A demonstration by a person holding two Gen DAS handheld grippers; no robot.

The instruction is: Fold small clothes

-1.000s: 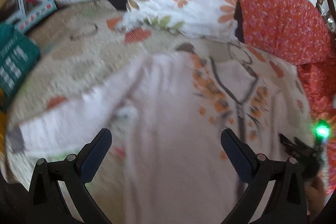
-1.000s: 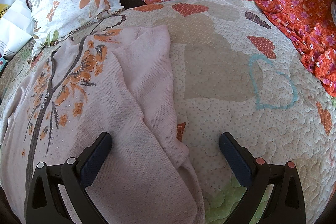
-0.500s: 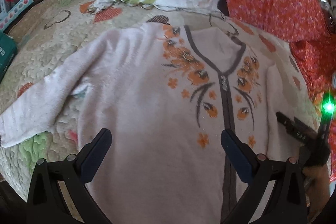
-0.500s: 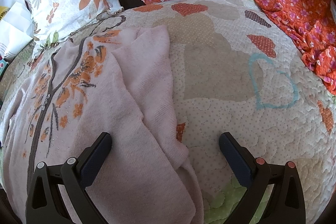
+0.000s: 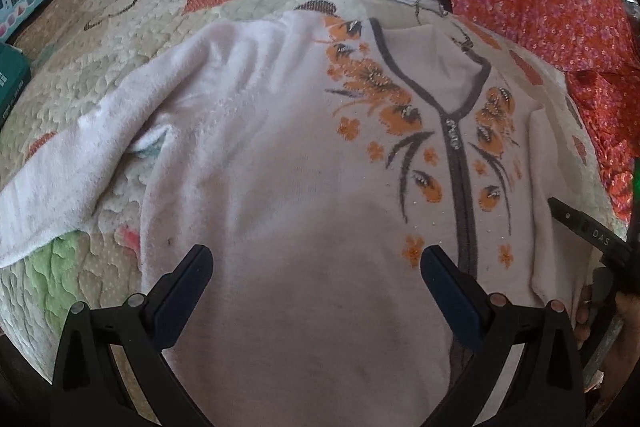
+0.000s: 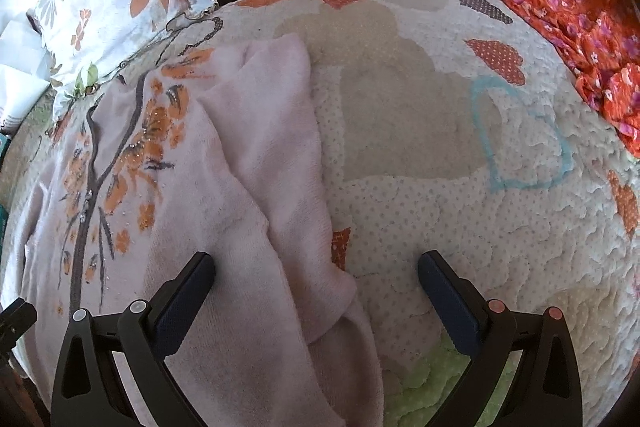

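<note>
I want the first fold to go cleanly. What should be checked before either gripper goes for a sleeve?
1. Left gripper open and empty: ok.
2. Right gripper open and empty: ok.
3. Pink cardigan lying front up on the quilt: ok.
4. Sleeve on the left spread out to the side, free to grab: ok.
5. Sleeve on the right flat: not ok, it lies bunched along the body.
6. Hem straight: cannot tell, out of view.
</note>
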